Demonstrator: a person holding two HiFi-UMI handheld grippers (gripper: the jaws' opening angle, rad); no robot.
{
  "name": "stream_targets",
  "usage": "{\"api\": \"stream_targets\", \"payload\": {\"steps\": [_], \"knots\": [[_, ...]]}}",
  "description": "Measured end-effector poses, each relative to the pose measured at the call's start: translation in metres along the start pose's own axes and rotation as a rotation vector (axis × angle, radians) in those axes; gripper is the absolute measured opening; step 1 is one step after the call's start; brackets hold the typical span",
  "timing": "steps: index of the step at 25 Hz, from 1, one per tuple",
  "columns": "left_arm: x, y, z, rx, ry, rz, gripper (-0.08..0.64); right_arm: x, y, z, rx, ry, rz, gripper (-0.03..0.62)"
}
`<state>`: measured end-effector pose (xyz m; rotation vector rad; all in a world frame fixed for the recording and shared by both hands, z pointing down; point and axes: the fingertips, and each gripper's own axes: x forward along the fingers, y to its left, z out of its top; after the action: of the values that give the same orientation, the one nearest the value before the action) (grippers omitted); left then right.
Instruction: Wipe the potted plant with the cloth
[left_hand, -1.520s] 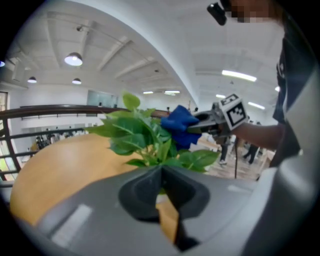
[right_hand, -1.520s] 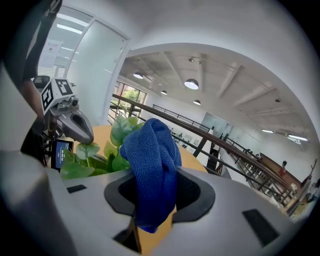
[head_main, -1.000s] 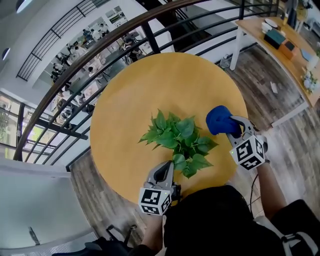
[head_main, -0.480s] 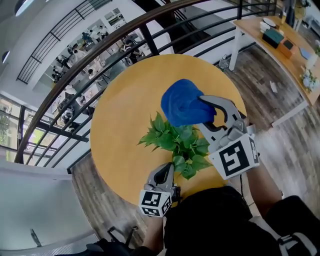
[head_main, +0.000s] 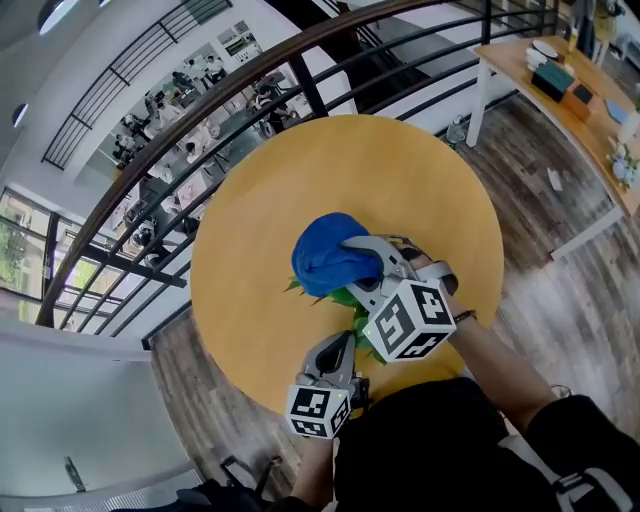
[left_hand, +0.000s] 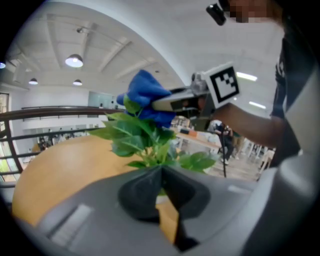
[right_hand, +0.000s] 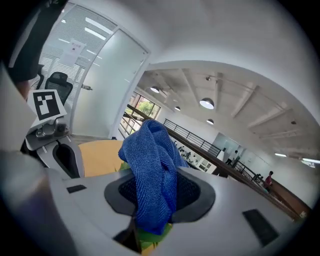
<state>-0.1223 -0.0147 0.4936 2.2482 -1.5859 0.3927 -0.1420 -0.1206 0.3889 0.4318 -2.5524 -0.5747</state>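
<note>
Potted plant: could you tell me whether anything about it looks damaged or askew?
Nothing stands out: the potted plant stands upright, leaves intact, with the right tongs holding the blue cloth over its top.

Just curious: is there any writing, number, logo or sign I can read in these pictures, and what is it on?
None can be read as text.
White cubes with black square markers and: coded patterns, no letters or digits.
White sheet with a red mark on the glass wall: too small and blurred.
Boxes on the far wooden side table: too small.
Blue cloth: no print.
</note>
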Motion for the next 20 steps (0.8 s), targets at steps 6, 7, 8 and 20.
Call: {"api": "stream_targets", "payload": {"steps": [6,7,8,20], "knots": [[0.002,0.000,-0.005,-0.004,0.008,-0.002,0.002,-0.013,0.001,-0.039,0.204,0.013,0.014,0.137],[0.002,0.000,-0.005,-0.003,0.009,-0.004,0.002,-0.017,0.000,-0.039,0.238,-0.003,0.015,0.137],[0.001,0.000,-0.004,-0.001,0.009,-0.007,0.002,-0.020,-0.001,-0.039,0.267,-0.019,0.014,0.137],[0.001,0.002,-0.004,0.001,0.008,0.006,0.002,-0.062,-0.031,-0.063,0.376,-0.054,-0.114,0.137]]}}
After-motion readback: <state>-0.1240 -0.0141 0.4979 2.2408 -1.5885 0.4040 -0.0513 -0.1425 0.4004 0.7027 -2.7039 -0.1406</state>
